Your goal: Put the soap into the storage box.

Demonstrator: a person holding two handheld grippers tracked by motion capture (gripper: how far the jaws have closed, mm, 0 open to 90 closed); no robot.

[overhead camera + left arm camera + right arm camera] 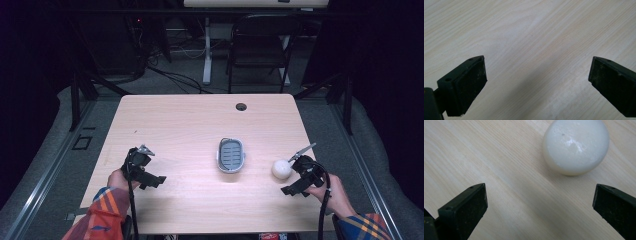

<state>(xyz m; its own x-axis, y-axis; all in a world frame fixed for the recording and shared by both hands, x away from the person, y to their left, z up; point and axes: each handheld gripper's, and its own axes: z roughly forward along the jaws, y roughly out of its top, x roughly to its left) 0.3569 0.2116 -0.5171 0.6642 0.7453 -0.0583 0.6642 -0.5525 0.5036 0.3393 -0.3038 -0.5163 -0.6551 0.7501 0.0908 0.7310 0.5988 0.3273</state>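
We see the right gripper [539, 207], jaws spread, just short of the ball [576, 146] near the table's [175, 120] right edge, which a nudge could roll off; the left gripper [536, 85] is spread and empty

Wide bare wood on the table [190, 125] leaves free passage btwn the left gripper [142, 172], jaws spread over empty surface, and the grey tray [231, 155] at centre, while a white ball [281, 169] sits just ahead of the spread-jawed right gripper [300, 175].
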